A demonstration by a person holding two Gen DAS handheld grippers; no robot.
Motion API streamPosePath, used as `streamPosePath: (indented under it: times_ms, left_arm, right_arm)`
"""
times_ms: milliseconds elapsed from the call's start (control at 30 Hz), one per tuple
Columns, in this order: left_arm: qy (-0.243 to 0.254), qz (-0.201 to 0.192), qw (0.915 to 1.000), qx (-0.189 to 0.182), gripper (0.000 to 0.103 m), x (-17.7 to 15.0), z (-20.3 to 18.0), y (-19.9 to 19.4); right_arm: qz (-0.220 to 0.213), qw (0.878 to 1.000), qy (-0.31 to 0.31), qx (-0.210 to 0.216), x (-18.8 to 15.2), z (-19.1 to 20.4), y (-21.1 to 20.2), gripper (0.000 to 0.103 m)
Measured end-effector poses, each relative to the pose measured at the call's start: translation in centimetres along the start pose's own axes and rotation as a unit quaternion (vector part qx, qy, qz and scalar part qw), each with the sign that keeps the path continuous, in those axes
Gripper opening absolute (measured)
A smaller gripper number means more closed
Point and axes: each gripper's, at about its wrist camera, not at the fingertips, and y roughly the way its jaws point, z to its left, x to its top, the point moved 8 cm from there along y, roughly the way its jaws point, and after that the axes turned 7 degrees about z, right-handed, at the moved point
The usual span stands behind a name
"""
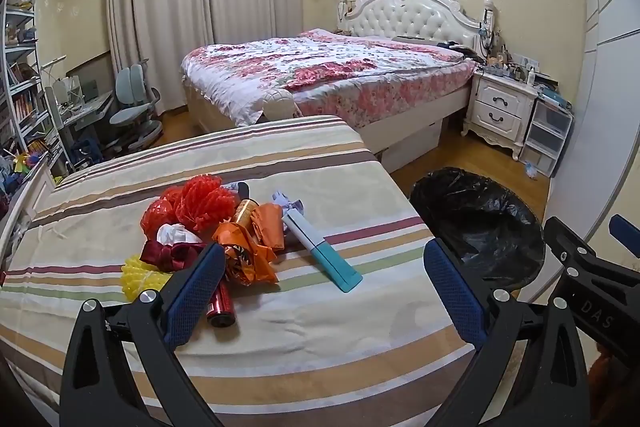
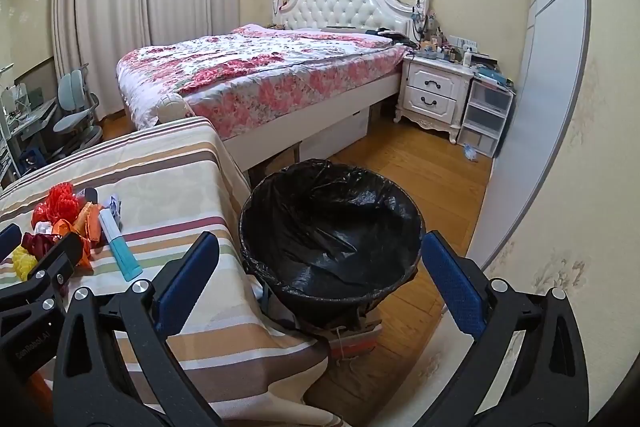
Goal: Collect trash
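A heap of trash sits on a striped-cloth counter [image 1: 280, 327] in a bedroom, with a black-lined trash bin [image 2: 332, 235] standing on the floor just off the counter's right edge. The left tool [image 1: 324, 283] hangs over the counter with its blue pads spread wide and nothing between them; the right tool [image 2: 320, 279] is likewise spread and empty, aimed down at the bin's mouth.

The heap looks light and mostly soft: red foam fruit netting [image 1: 196, 203], a yellow foam net [image 1: 142, 277], crumpled orange wrappers [image 1: 248, 251], a wad of white paper [image 1: 174, 233], a dark red ribbon bow [image 1: 166, 253]. These would likely crush under the pads without harm, so a pinch across any bunched fold should serve, though the glossy wrappers may slip. Stiffer pieces lie among them: a gold cylinder [image 1: 245, 211], a shiny red tube [image 1: 220, 309] and a long white-and-teal box [image 1: 322, 253]. The box probably wants a grip across its narrow width near the middle; the round tubes could roll or squirt out unless taken across the barrel.

Seen from the left tool, the heap spreads from about ten to twelve o'clock, the red tube just beside the left pad, the box near twelve, the bin at two o'clock. From the right tool, the heap is well apart at ten o'clock, the bin at twelve.
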Motion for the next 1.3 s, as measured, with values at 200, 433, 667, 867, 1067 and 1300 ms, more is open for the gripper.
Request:
streamPosePath:
  times_ms: [200,433,667,867,1067,1300]
  left_arm:
    - [0.001,0.000,1.0000,0.000,0.097,0.2,0.1,-0.3]
    - [0.003,0.001,1.0000,-0.001,0.097,0.0,0.0,-0.2]
    - [0.003,0.001,1.0000,0.001,0.097,0.0,0.0,0.0]
    - [0.003,0.000,1.0000,0.001,0.097,-0.1,0.0,-0.1]
    - [0.006,0.001,1.0000,0.000,0.097,-0.2,-0.1,-0.1]
    - [0.006,0.000,1.0000,0.001,0.097,-0.2,-0.1,0.0]
  right_arm:
    - [0.001,1.000,0.001,0.000,0.0,-0.3,0.4,0.099]
    - [0.001,1.000,0.002,0.001,0.0,-0.4,0.4,0.099]
    - [0.001,1.000,0.002,0.000,0.1,-0.3,0.1,0.099]
    - [0.001,1.000,0.004,-0.003,-0.2,-0.8,-0.1,0.099]
    - [0.004,1.000,0.003,-0.004,-0.4,-1.1,0.0,0.099]
    - [0.004,1.000,0.003,-0.004,-0.4,-1.0,0.1,0.099]
